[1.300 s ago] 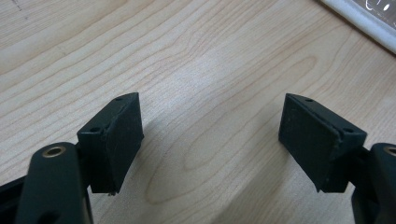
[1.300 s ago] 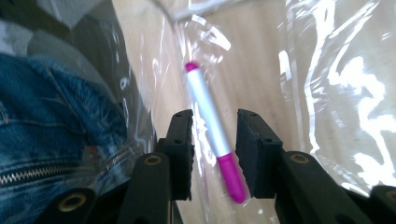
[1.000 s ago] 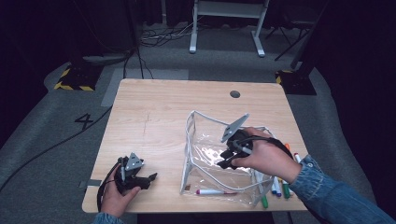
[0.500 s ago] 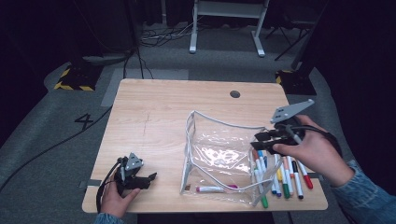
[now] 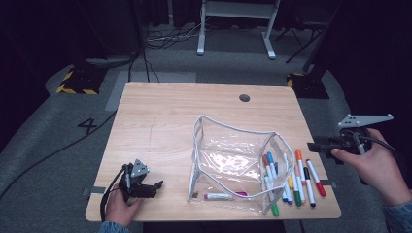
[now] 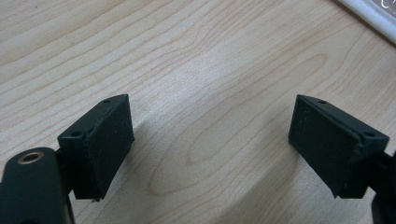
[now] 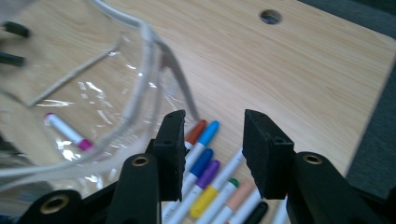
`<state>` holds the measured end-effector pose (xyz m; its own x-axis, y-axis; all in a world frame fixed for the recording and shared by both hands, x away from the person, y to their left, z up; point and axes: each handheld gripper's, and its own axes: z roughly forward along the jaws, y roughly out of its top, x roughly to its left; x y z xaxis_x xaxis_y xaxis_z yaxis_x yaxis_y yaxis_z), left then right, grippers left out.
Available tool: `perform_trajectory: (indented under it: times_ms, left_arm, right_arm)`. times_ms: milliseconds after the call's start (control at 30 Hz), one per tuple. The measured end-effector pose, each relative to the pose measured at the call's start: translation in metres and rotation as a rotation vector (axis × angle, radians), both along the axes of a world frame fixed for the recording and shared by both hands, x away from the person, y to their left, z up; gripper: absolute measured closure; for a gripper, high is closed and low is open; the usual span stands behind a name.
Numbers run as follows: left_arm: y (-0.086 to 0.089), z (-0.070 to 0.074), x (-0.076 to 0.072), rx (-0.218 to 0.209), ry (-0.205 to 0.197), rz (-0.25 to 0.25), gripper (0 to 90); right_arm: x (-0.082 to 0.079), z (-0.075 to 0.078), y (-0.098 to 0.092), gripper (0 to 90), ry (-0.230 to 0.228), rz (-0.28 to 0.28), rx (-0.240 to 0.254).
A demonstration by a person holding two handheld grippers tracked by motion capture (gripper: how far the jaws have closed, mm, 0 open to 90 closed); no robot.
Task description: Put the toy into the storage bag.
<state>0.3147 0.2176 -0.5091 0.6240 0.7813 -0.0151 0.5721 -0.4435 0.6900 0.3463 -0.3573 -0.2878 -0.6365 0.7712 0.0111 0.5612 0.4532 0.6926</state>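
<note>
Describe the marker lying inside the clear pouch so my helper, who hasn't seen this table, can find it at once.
Start at the light wooden table and find the clear plastic pouch with white piping standing open near its front edge. On the pouch floor lies one white marker with a pink cap. Unlike the loose coloured markers lined up outside to the right, it lies alone, inside the plastic.

Right gripper [image 5: 315, 145] swung from pouch [image 5: 233, 160] out past table's right edge, fingers opening, empty.
</note>
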Motion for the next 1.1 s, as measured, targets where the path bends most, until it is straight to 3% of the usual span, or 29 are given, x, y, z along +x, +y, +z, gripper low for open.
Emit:
perform_trajectory:
  times_ms: [267, 300, 533, 633, 667, 733, 833, 900, 933, 1100]
  left_arm:
    - [0.0, 0.0, 0.0, 0.002, 0.0, 0.001, 14.2]
    - [0.0, 0.0, 0.0, 0.002, 0.0, 0.001, 14.2]
    - [0.0, 0.0, 0.0, 0.001, -0.001, 0.001, 14.2]
    - [0.0, 0.0, 0.0, 0.001, 0.0, 0.0, 14.2]
    - [0.0, 0.0, 0.0, 0.002, 0.0, 0.001, 14.2]
    - [0.0, 0.0, 0.0, 0.001, -0.001, 0.001, 14.2]
    - [0.0, 0.0, 0.0, 0.002, 0.0, 0.001, 14.2]
    - [0.0, 0.0, 0.0, 0.002, 0.0, 0.001, 14.2]
    - [0.0, 0.0, 0.0, 0.002, -0.001, 0.001, 14.2]
    - [0.0, 0.0, 0.0, 0.002, 0.0, 0.001, 14.2]
  right_arm:
    - [0.001, -0.042, -0.042, 60.3, -0.004, -0.155, -0.013]
    - [0.001, -0.042, -0.042, 60.3, -0.004, -0.155, -0.013]
    - [-0.006, -0.088, -0.066, 61.4, 0.022, -0.242, -0.024]
    - [-0.007, -0.099, -0.071, 62.1, 0.033, -0.256, -0.026]
    - [-0.009, -0.111, -0.074, 62.8, 0.047, -0.266, -0.035]
    - [-0.01, -0.117, -0.075, 63.0, 0.053, -0.269, -0.045]
    - [-0.011, -0.138, -0.079, 64.4, 0.09, -0.285, -0.063]
    - [-0.01, -0.143, -0.08, 65.0, 0.097, -0.288, -0.066]
    - [-0.008, -0.153, -0.081, 65.7, 0.114, -0.296, -0.075]
    - [0.0, -0.17, -0.08, 66.7, 0.149, -0.307, -0.089]
